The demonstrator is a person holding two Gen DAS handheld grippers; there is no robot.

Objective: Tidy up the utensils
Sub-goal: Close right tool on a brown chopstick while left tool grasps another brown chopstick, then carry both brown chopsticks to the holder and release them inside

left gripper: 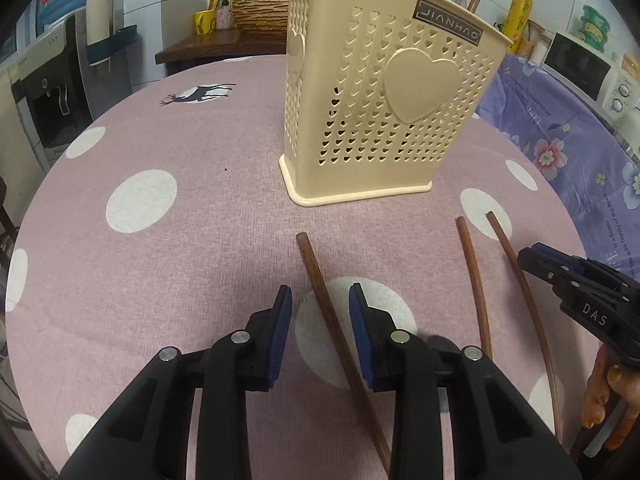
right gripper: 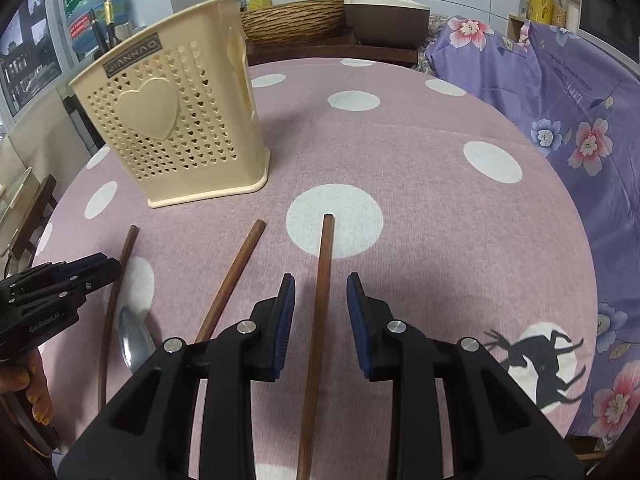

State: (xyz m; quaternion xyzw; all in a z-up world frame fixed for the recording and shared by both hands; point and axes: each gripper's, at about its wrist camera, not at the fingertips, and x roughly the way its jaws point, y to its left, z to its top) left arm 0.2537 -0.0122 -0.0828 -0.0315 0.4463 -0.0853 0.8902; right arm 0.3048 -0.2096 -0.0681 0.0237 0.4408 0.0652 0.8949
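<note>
Now both grippers straddle brown wooden chopsticks (left gripper: 332,320) (right gripper: 320,300), jaws apart, unpinched; next: close, lift toward perforated cream plastic holder (left gripper: 384,120)

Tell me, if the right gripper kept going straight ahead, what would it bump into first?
Probably the brown chopstick lying between the right gripper's open fingers, then the pink tablecloth just beneath. The basket stands off to the side.
</note>
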